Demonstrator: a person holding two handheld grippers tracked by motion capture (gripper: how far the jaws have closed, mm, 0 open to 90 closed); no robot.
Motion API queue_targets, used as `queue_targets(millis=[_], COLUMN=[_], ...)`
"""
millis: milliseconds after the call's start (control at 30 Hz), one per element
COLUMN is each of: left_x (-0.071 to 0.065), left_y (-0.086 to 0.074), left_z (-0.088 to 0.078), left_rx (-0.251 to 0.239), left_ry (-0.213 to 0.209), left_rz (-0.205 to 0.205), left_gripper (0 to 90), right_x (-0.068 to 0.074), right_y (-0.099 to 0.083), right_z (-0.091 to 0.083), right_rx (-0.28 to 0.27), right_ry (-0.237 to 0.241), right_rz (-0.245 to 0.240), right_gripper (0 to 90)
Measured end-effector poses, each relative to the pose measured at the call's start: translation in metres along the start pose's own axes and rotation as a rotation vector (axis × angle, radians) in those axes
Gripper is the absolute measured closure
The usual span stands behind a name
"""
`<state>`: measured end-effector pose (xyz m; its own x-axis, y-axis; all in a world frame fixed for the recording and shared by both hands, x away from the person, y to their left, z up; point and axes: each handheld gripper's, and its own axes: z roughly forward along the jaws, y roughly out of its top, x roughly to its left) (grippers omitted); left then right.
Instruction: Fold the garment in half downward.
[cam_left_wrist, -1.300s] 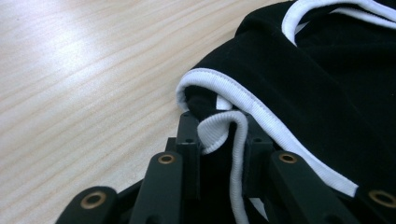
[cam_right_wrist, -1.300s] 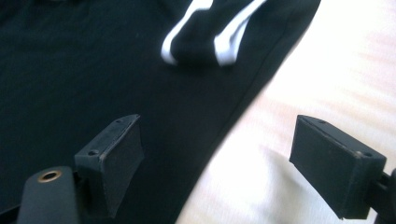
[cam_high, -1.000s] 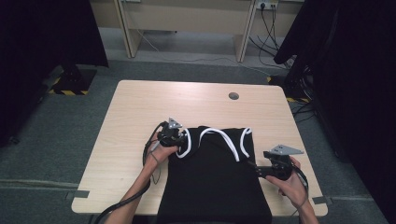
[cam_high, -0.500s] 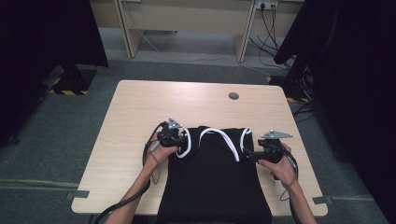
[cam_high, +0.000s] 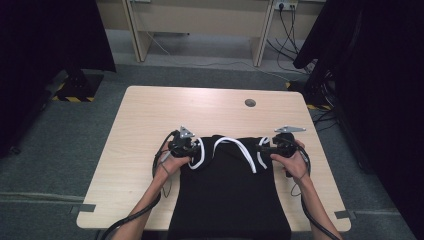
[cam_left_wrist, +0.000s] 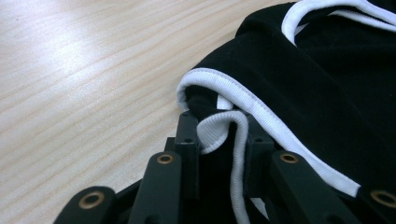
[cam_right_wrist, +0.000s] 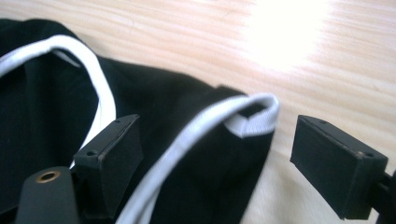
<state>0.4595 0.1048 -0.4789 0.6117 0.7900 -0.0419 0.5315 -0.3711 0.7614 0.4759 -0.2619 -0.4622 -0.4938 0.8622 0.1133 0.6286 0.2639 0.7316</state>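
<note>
Your left gripper pinches the black garment's white-trimmed left strap. Your right gripper is spread around the right strap; close it next.

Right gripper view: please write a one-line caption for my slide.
Open right gripper straddles the white-trimmed corner of a black garment on the wooden table.

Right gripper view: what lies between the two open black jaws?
The white-trimmed corner of the black garment lies between the right gripper's open jaws, untouched.
</note>
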Motion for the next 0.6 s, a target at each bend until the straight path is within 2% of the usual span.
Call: queue_targets(millis=[233,300,333,400,467,600], left_x=[0.0,0.0,0.0,0.0,0.0,-0.001], left_y=[0.0,-0.001,-0.001,-0.001,0.0,-0.001], left_z=[0.0,0.0,0.0,0.0,0.0,0.0], left_rx=[-0.004,-0.005,-0.006,-0.005,-0.005,-0.007], left_ry=[0.001,0.002,0.003,0.002,0.003,0.007], left_rz=[0.0,-0.001,-0.001,-0.001,-0.001,0.001], left_gripper=[73.1,73.1,73.1,73.1,73.1,73.1], right_x=[-0.003,-0.004,-0.004,-0.003,0.0,0.002], right_y=[0.009,0.01,0.01,0.011,0.01,0.009], right_z=[0.018,0.023,0.026,0.028,0.027,0.023], right_rx=[0.023,0.036,0.045,0.035,0.035,0.044], right_ry=[-0.006,-0.015,-0.014,-0.025,-0.012,-0.004], right_rz=[0.015,0.013,0.01,-0.028,-0.058,-0.078], right_gripper=[17.1,19.8,22.8,29.3,40.7,64.3])
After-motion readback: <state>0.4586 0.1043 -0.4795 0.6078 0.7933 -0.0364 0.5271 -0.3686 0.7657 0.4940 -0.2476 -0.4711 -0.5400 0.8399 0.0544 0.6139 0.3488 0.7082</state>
